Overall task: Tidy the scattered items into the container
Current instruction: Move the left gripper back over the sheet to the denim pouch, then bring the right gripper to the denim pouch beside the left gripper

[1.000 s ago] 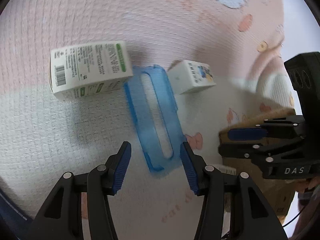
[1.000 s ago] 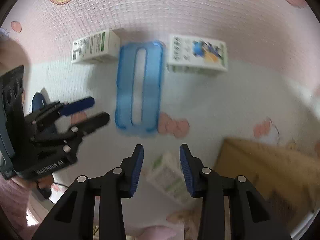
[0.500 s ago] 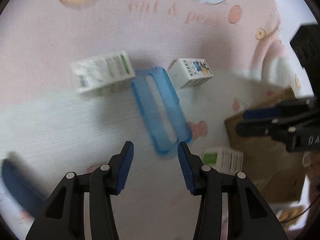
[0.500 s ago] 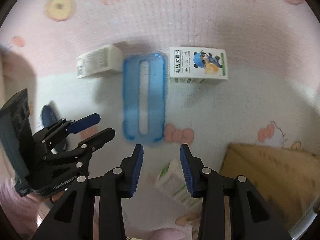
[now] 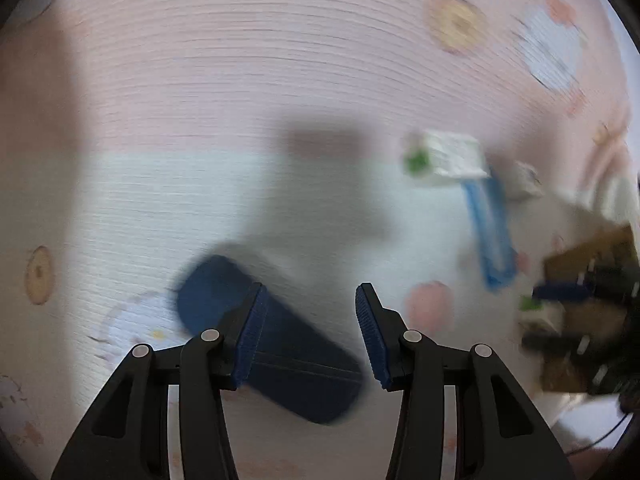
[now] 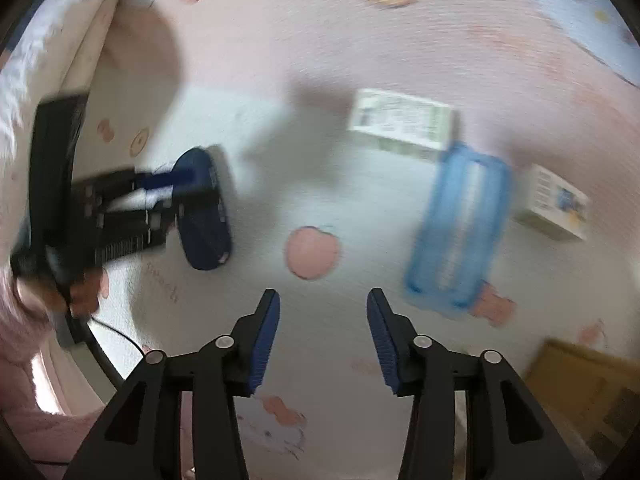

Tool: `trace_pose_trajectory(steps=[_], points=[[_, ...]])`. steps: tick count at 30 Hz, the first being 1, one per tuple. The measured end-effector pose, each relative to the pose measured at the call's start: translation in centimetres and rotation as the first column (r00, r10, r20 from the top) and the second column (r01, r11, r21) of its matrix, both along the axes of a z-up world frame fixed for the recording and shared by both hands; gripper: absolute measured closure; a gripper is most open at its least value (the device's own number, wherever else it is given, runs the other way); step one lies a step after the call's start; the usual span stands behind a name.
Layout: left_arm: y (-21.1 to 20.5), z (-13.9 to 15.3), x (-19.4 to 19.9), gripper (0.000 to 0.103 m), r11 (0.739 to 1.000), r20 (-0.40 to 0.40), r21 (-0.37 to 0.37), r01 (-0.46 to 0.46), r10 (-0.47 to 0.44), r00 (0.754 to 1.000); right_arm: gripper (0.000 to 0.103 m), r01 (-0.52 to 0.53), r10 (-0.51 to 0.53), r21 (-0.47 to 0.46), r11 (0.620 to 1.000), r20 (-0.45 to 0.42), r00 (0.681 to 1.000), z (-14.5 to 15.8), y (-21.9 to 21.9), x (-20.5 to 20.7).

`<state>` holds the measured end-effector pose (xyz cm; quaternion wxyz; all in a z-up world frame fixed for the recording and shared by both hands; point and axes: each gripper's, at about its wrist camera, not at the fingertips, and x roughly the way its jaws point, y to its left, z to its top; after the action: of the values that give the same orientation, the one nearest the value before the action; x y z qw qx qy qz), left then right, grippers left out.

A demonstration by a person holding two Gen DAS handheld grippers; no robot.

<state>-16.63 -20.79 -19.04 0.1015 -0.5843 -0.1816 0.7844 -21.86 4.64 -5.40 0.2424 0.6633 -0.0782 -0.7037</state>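
Observation:
My left gripper is open and hovers over a dark blue oblong case that lies on the mat between its fingers. In the right wrist view the same case lies at the left with the left gripper over it. My right gripper is open and empty above bare mat. A light blue plastic frame, a white and green box and a white box with a cartoon print lie at the right. The brown cardboard box is at the lower right.
The pink and white patterned mat covers the whole floor. In the left wrist view the frame, the white and green box and the cardboard box are blurred at the right. A black cable runs at the lower left.
My left gripper has swung left, away from the light blue frame, and now stands over the dark blue case. My right gripper has also turned left, off the small green box beside the cardboard box.

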Motion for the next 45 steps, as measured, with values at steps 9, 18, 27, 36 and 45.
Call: trace_pose_trajectory(steps=[9, 18, 27, 36, 45], points=[[-5.7, -4.7, -2.8, 0.053, 0.997, -0.007, 0.074, -0.009, 0.010, 1.000, 0.054, -0.155, 0.150, 0.077, 0.985, 0.073, 0.986, -7.7, -8.0, 2.5], [-5.3, -5.9, -1.6, 0.053, 0.982, -0.030, 0.162, 0.093, -0.089, 0.996, 0.054, -0.282, 0.282, 0.070, 0.957, 0.005, 0.959, -7.7, -11.6, 5.0], [-6.2, -5.8, 0.5, 0.053, 0.980, -0.002, 0.184, 0.073, -0.074, 0.997, 0.055, -0.327, 0.331, 0.053, 0.944, -0.132, 0.934, -6.4, -13.0, 5.4], [-5.8, -6.2, 2.8, 0.053, 0.969, 0.114, 0.247, 0.034, -0.064, 0.991, 0.063, -0.389, 0.396, 0.090, 0.917, -0.097, 0.913, -6.9, -12.0, 6.0], [0.5, -5.2, 5.1, 0.053, 0.947, 0.132, 0.295, 0.125, -0.170, 0.977, 0.068, -0.256, 0.263, 0.116, 0.960, -0.049, 0.964, -6.2, -4.8, 4.7]])
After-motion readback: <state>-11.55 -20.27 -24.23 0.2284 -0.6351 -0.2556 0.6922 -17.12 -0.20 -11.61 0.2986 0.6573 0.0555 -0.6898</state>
